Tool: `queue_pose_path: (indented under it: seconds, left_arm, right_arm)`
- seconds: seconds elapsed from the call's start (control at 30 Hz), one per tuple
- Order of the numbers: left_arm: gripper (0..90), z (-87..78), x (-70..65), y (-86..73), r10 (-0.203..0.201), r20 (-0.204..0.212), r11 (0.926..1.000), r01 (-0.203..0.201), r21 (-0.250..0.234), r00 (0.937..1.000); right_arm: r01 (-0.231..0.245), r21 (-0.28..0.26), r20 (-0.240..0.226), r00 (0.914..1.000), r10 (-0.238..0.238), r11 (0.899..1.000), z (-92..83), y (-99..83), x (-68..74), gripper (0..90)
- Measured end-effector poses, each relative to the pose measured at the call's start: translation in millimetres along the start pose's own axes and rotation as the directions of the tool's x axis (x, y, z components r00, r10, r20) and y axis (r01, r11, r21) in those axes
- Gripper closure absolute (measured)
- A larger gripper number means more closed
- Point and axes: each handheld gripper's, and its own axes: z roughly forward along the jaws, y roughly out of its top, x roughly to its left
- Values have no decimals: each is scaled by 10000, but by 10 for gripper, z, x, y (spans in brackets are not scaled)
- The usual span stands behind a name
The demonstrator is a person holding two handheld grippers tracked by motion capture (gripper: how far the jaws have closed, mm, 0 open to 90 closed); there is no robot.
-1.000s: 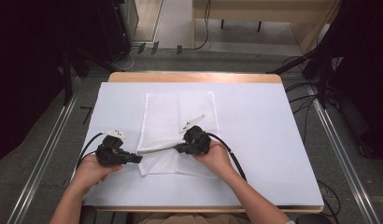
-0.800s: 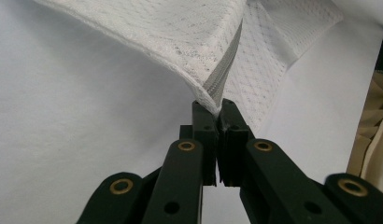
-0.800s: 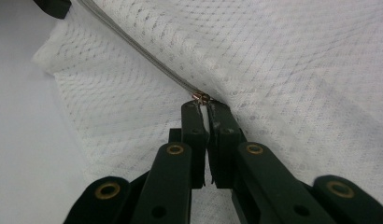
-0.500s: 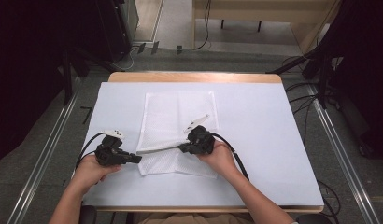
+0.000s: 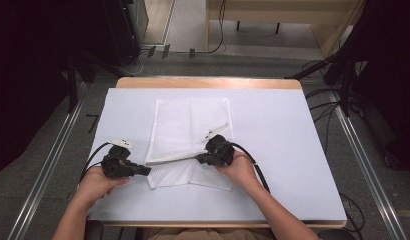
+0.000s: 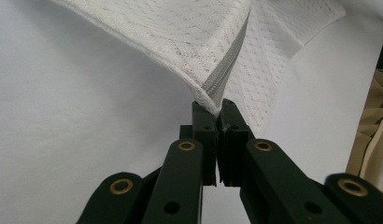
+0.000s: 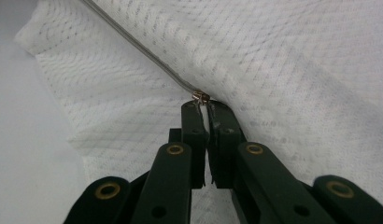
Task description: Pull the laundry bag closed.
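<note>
Where overhead blurs: claw-pinched zipper pull [image 7: 200,97].

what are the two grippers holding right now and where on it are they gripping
Both hold the white mesh bag: the left gripper pinches its corner at the zipper's end, and the right gripper pinches the zipper pull.

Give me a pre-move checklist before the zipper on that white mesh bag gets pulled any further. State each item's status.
1. Left gripper clamped on the zipper end at the corner of the white mesh bag: ok, jaws shut on the fabric edge.
2. Right gripper holding the zipper pull: ok, jaws shut on the tab just below the metal slider.
3. Zipper line taut between the two grippers: ok, it runs straight in the high view.
4. Bag's far part flat on the table: ok.
5. Fabric caught in the slider: cannot tell.
6. Which way the slider must travel: cannot tell.
</note>
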Motion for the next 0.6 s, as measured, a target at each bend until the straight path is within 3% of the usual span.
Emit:
queue_pose_path:
  seconds: [0.6]
  left_arm:
    - [882,-5,5,-10,13,38,10000,-13,42,10000]
  right_arm:
    - [-115,185,233,9997,111,9998,-110,-108,-66,880]
